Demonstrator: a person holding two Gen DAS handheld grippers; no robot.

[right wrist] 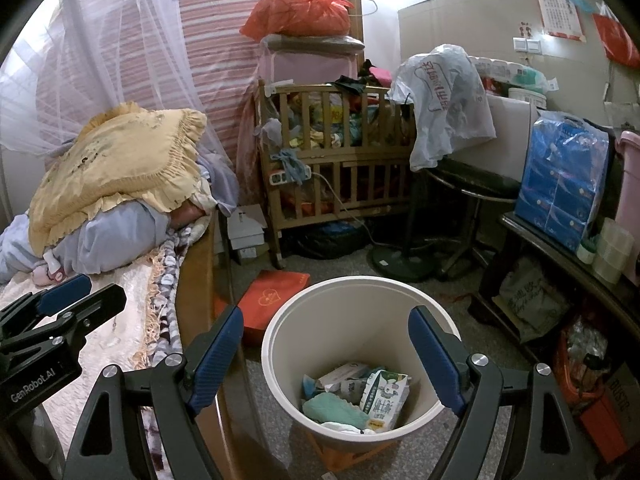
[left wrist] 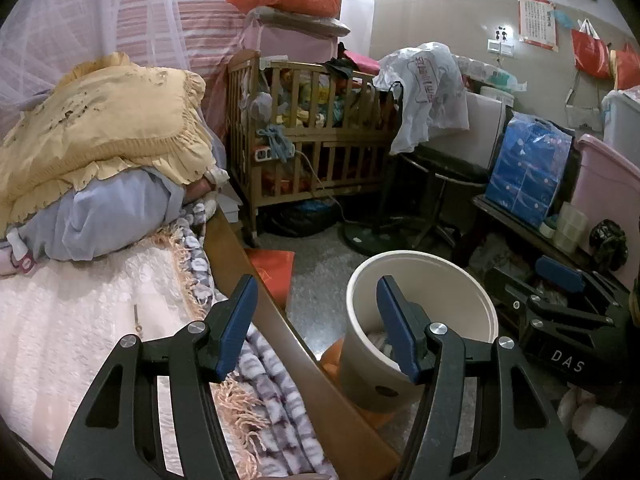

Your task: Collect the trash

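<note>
On the floor beside the bed, the white bin (right wrist: pixel 360 360) is standing upright on an orange mat (right wrist: pixel 352 456), open at the top. Inside it, trash is lying at the bottom: a printed carton (right wrist: pixel 386 398), a teal cloth (right wrist: pixel 334 410) and a small white box (right wrist: pixel 344 374).

I am holding my right claw (right wrist: pixel 328 354) above the bin mouth, fingers spread wide and gripping nothing. I am holding my left claw (left wrist: pixel 316 322) over the wooden bed rail (left wrist: pixel 256 292), fingers likewise spread and empty; its right finger is overlapping the bin rim in the left wrist view. In that view my right claw is showing at the far right, just beyond the bin.

Surrounding items:
- A red flat box (right wrist: pixel 272 300) is lying on the floor between the bed rail and the bin, near the bin's left side.
- A fringed blanket (left wrist: pixel 276 408) is hanging over the rail below my left claw.
- A yellow pillow (left wrist: pixel 108 120) is resting on blue bedding at the head of the bed.
- A wooden crib (right wrist: pixel 340 152), filled with clothes, is standing against the far wall.
- A black stool (right wrist: pixel 468 188) and a fan base (right wrist: pixel 400 264) are occupying the floor behind the bin.
- A low bench (right wrist: pixel 568 256) on the right is carrying a blue tissue pack (right wrist: pixel 560 184).
</note>
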